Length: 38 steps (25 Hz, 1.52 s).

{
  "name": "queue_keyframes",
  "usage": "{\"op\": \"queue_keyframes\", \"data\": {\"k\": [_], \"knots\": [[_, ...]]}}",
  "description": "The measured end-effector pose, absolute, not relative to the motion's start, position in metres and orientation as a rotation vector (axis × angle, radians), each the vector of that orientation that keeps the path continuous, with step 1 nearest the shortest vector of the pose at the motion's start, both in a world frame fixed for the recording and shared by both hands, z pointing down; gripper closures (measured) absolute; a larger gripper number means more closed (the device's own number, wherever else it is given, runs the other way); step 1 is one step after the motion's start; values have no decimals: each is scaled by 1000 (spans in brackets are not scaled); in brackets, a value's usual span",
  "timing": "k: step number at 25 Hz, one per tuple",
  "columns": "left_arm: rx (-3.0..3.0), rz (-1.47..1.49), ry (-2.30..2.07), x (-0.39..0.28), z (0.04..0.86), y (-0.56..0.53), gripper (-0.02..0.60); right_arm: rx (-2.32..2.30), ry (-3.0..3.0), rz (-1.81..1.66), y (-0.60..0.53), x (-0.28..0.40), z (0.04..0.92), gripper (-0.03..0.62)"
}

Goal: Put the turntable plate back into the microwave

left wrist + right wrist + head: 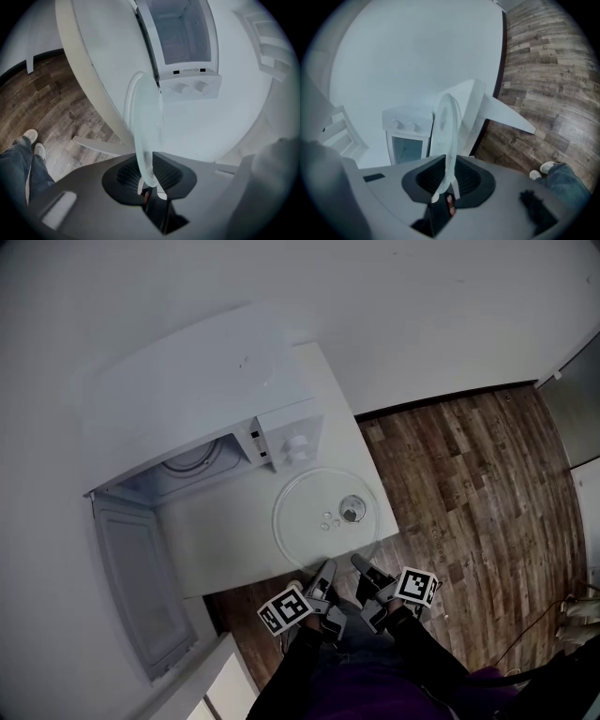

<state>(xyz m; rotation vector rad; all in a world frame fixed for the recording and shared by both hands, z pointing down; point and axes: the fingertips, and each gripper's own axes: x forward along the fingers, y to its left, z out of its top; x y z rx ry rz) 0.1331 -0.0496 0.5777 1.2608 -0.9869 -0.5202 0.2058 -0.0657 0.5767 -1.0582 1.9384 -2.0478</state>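
The clear glass turntable plate (314, 512) lies flat on the white table (225, 540), in front of the microwave's control panel. The white microwave (206, 409) stands behind it with its door (141, 582) swung wide open to the left. A roller ring (192, 460) shows inside the cavity. My left gripper (323, 570) and right gripper (361, 565) sit side by side at the plate's near edge. In the left gripper view the plate's rim (145, 126) runs between the pads of the left gripper (146, 180), which press on it. The right gripper (446, 187) clamps the rim (446, 126) the same way.
The table's front edge is right under the grippers, with dark wood floor (469, 465) beyond it to the right. The open door sticks out past the table's left front corner. White walls close the back and left. The person's shoes (30, 140) stand on the floor.
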Motion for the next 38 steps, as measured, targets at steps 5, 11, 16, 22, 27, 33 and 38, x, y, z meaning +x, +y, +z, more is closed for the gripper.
{"op": "queue_keyframes", "data": {"k": [5,11,16,22,27,33,38], "knots": [[1266,-570,-982,133,571,-50,527,-1014,1960,-2029,-68,205,570,533],[1304,-597,-1006,133,566,-50,529,-994,1979,-2011,-68,205,567,534],[1337,-660,-1000,133,555,-51,538,-1038,2045,-1996,-68,213,563,536],[1359,-723,-993,133,540,-53,534,-967,2107,-1940,-74,210,544,534],[1341,-806,-1014,127,532,-49,528,-921,2119,-1928,-76,204,532,536],[1322,-863,-1072,116,528,-41,522,-836,2157,-1929,-74,191,524,536],[1270,-936,-1087,105,515,-29,524,-745,2199,-1948,-66,174,514,536]]}}
